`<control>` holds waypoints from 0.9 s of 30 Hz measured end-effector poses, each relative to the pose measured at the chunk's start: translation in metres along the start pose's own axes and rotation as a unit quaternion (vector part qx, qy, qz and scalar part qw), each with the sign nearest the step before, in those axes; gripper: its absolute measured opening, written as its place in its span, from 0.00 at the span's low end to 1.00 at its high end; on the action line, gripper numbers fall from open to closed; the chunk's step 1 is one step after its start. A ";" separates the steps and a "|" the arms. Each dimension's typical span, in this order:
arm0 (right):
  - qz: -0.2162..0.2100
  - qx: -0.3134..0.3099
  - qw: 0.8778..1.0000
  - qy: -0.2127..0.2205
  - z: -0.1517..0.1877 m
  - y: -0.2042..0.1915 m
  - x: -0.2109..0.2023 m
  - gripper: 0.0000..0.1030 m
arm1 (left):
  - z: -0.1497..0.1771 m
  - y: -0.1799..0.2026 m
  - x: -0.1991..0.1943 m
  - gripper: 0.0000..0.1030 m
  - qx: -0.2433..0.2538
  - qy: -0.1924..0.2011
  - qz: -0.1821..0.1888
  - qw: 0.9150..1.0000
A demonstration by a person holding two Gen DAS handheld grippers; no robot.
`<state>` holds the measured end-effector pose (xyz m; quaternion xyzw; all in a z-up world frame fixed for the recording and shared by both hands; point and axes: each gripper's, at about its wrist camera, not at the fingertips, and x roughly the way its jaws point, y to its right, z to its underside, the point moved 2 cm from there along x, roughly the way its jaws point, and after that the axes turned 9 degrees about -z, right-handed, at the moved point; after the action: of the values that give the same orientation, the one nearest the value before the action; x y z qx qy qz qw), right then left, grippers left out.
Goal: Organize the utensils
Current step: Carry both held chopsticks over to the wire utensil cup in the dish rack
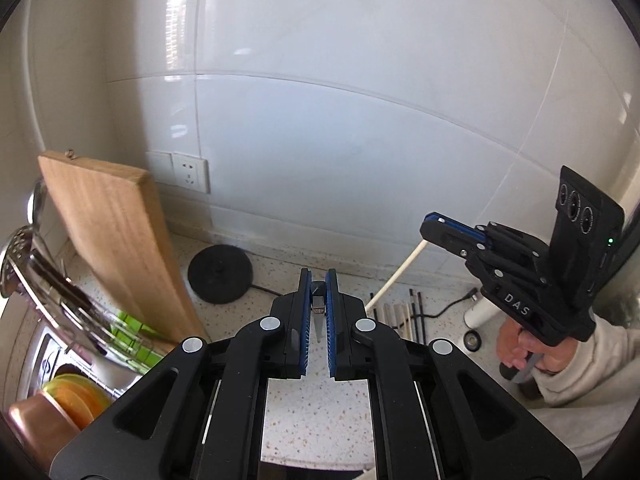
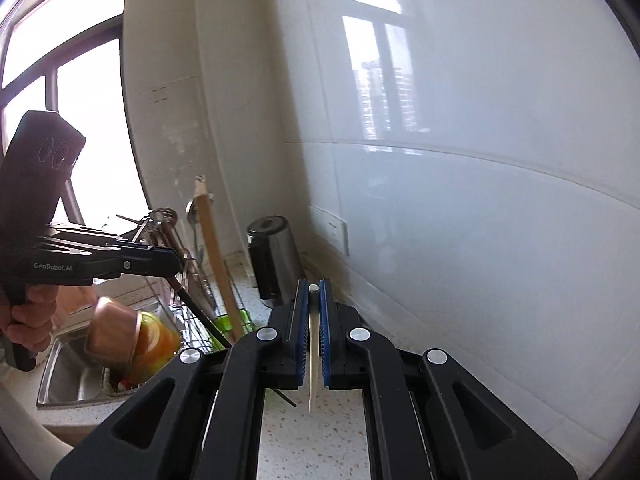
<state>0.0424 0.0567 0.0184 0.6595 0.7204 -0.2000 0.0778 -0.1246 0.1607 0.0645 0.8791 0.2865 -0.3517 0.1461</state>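
Left gripper (image 1: 319, 280): blue ribbed pads clamped on a dark chopstick (image 2: 200, 312) with grey end.
Right gripper (image 2: 314, 286): clamped on a cream chopstick (image 2: 314, 356), slim, tapered.
Remaining chopsticks (image 1: 400, 314): flat on speckled stone counter (image 1: 316, 412).
Room: glossy white tiles (image 1: 360, 128); wooden board (image 1: 116, 232) leaning.
Writing: "DAS", "GenRobot.AI".

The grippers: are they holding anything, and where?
Yes. The left gripper pinches a dark chopstick near its top end; the right gripper pinches a white chopstick near its end.
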 end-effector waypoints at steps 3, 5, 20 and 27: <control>-0.041 -0.023 0.999 0.001 -0.007 -0.026 0.016 0.02 | 0.007 -0.022 -0.020 0.05 -0.018 0.004 -0.018 1.000; -0.068 -0.033 0.997 0.000 -0.011 -0.040 0.027 0.02 | 0.011 -0.036 -0.031 0.05 -0.032 0.006 -0.033 0.999; -0.171 -0.066 0.983 -0.028 -0.012 -0.103 0.116 0.02 | 0.026 -0.114 -0.043 0.06 -0.082 0.025 -0.108 0.990; -0.170 -0.059 0.982 -0.053 0.002 -0.105 0.144 0.02 | 0.036 -0.119 -0.020 0.06 -0.071 0.009 -0.101 0.992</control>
<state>-0.0775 0.1833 -0.0181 0.5101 0.8275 -0.2016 0.1195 -0.2275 0.2312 0.0464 0.8361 0.3997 -0.3356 0.1691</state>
